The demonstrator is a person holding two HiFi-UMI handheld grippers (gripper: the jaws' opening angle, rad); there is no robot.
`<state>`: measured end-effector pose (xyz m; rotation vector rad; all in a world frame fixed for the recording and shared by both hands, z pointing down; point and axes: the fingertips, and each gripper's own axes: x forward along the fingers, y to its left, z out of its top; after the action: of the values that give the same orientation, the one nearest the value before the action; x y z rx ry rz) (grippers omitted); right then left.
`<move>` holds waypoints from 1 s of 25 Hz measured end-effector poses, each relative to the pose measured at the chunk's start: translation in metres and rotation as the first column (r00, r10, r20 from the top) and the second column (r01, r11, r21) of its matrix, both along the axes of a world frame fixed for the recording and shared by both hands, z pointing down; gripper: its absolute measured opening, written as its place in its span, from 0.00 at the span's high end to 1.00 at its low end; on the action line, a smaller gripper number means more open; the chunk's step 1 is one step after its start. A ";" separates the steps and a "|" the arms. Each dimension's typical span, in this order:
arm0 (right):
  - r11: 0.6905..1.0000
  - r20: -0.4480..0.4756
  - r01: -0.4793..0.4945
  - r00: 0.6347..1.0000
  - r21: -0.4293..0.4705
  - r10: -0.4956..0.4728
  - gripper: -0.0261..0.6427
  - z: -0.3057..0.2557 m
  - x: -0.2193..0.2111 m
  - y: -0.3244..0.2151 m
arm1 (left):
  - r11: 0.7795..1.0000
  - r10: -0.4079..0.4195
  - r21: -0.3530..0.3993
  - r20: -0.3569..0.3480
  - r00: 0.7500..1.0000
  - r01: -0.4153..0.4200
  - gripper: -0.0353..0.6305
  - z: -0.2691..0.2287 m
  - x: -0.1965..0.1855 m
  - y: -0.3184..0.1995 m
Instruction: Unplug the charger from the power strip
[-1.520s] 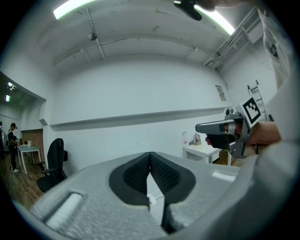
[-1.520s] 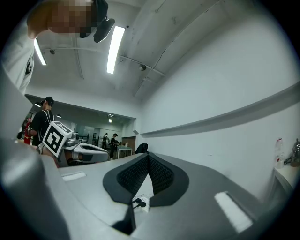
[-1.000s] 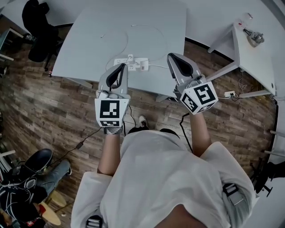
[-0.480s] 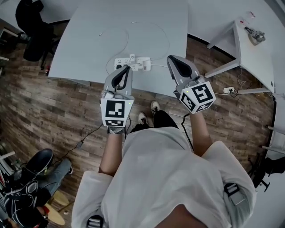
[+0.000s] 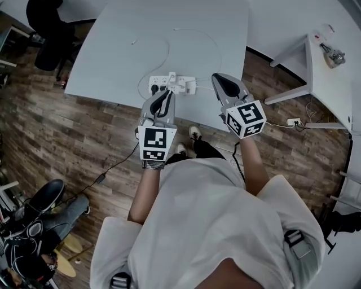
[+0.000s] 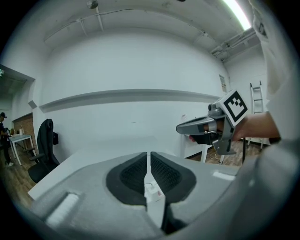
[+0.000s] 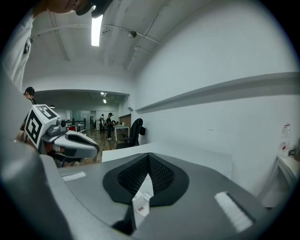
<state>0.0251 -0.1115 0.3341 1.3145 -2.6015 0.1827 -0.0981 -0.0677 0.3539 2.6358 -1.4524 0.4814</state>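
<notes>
Charger (image 5: 183, 86) plugged in strip (image 5: 157, 84); unplugging not begun. Left gripper (image 5: 167, 93), right gripper (image 5: 216, 78) near strip, jaws pressed together, empty.

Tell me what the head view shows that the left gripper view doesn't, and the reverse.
Only the head view: the whole power strip with the charger plugged in, and the left tongs short of it, near the table edge. Only the left gripper view: the left tongs' pads closed with nothing gripped, and the ceiling light. Both: the right tongs, the white table, the black chair, though the left gripper view catches just a sliver of the strip.
</notes>
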 end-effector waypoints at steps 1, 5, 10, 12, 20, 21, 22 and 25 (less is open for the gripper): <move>1.000 -0.006 0.003 1.000 -0.014 -0.003 0.96 0.008 0.001 -0.003 | 1.000 -0.005 -0.008 0.002 1.000 0.005 0.92 0.005 0.001 -0.003; 0.998 -0.017 0.027 0.999 -0.062 -0.028 0.96 0.036 0.002 -0.014 | 0.999 -0.025 -0.037 0.007 1.000 0.026 0.91 0.023 0.002 -0.012; 0.988 -0.045 0.079 0.995 -0.130 -0.086 0.96 0.070 -0.005 -0.023 | 0.994 -0.060 -0.092 0.051 0.997 0.064 0.86 0.048 0.000 -0.022; 0.981 -0.065 0.102 0.991 -0.162 -0.114 0.96 0.085 -0.006 -0.026 | 0.991 -0.065 -0.114 0.066 0.996 0.072 0.86 0.059 0.002 -0.023; 0.959 -0.081 0.145 0.982 -0.242 -0.169 0.96 0.128 -0.002 -0.035 | 0.971 -0.069 -0.223 0.072 0.995 0.083 0.82 0.105 0.019 -0.028; 0.956 -0.081 0.151 0.981 -0.252 -0.176 0.95 0.133 -0.002 -0.036 | 0.968 -0.071 -0.235 0.070 0.995 0.086 0.81 0.110 0.020 -0.029; 0.952 -0.082 0.157 0.980 -0.262 -0.184 0.94 0.138 -0.001 -0.036 | 0.966 -0.074 -0.244 0.067 0.995 0.088 0.81 0.114 0.021 -0.030; 0.943 -0.080 0.171 0.976 -0.287 -0.201 0.92 0.151 0.001 -0.038 | 0.958 -0.084 -0.269 0.057 0.995 0.096 0.79 0.125 0.025 -0.035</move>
<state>0.0258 -0.1496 0.4855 0.9497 -2.4786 0.4166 -0.0733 -0.1027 0.4793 2.3495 -1.3977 0.6809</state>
